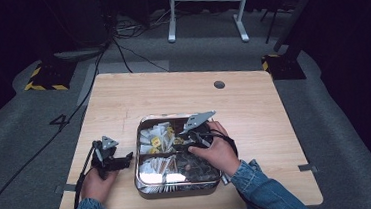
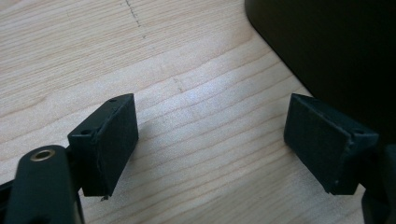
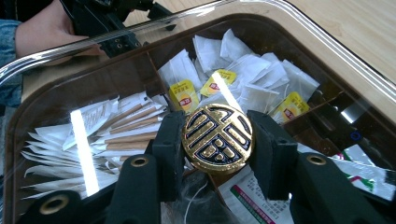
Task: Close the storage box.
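Here, item by item, largest first.

Table [image 1: 253,104]: pale wood, with a small dark round hole [image 1: 219,85] near its far edge.

Box [image 1: 142,183]: a metal-rimmed box with a clear lid [image 3: 299,32], standing on the near half of the table, between the two hands. Dividers split it into compartments under the lid.

Contents, seen in the right gripper view: white tea bags [image 3: 243,70] with yellow tags [image 3: 184,95] in the far compartment; paper-wrapped sticks [image 3: 126,128] lying side by side in the compartment to the left; a printed red-and-green sachet [image 3: 247,198] at the bottom, partly hidden by the jaws.

Right hand [image 1: 217,154]: over the box's right half, denim sleeve at the wrist, holding the right gripper [image 3: 217,142]. The gripper's grey three-cornered plate shows above the box's far right corner in the high view.

Left hand [image 1: 97,184]: on the table just left of the box, holding the left gripper [image 2: 210,142]. Jaws stand wide apart with bare wood between them; nothing held. The dark side of the box lies just beyond the right-hand jaw in the left gripper view.

Knob [image 3: 218,138]: round, gold with a dark raised pattern, sitting at the middle of the clear lid. The right gripper's jaws are clamped on it, one pad against each side. The lid lies over the box, with the rim at its edge.
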### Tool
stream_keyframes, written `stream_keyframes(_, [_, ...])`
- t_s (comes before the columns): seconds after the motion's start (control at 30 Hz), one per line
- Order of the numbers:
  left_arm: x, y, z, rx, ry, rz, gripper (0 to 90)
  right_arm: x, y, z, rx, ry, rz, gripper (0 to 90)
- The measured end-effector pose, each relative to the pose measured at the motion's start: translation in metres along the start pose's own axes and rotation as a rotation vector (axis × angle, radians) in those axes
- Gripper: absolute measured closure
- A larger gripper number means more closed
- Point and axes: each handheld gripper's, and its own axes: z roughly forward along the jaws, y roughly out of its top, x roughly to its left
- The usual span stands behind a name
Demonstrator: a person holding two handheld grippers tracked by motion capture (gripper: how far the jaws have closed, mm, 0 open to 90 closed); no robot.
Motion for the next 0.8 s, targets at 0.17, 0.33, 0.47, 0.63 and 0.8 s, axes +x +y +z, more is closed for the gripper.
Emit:
stream_keyframes(0.17, [0.000, 0.000, 0.000, 0.000, 0.000, -0.001, 18.1, 0.001, -0.004, 0.009, 0.020, 0.011, -0.004, 58.6])
stream_keyframes(0.33, [0.000, 0.000, 0.000, 0.000, 0.000, 0.000, 18.1, 0.003, -0.005, 0.013, 0.030, 0.005, -0.011, 58.6])
stream_keyframes(0.47, [0.000, 0.000, 0.000, 0.000, 0.000, 0.000, 18.1, 0.004, -0.006, 0.015, 0.036, -0.004, -0.019, 58.6])
stream_keyframes(0.63, [0.000, 0.000, 0.000, 0.000, 0.000, 0.000, 18.1, 0.007, -0.008, 0.017, 0.047, -0.008, -0.026, 58.6])
stream_keyframes(0.8, [0.000, 0.000, 0.000, 0.000, 0.000, 0.000, 18.1, 0.007, -0.009, 0.019, 0.051, -0.004, -0.020, 58.6])
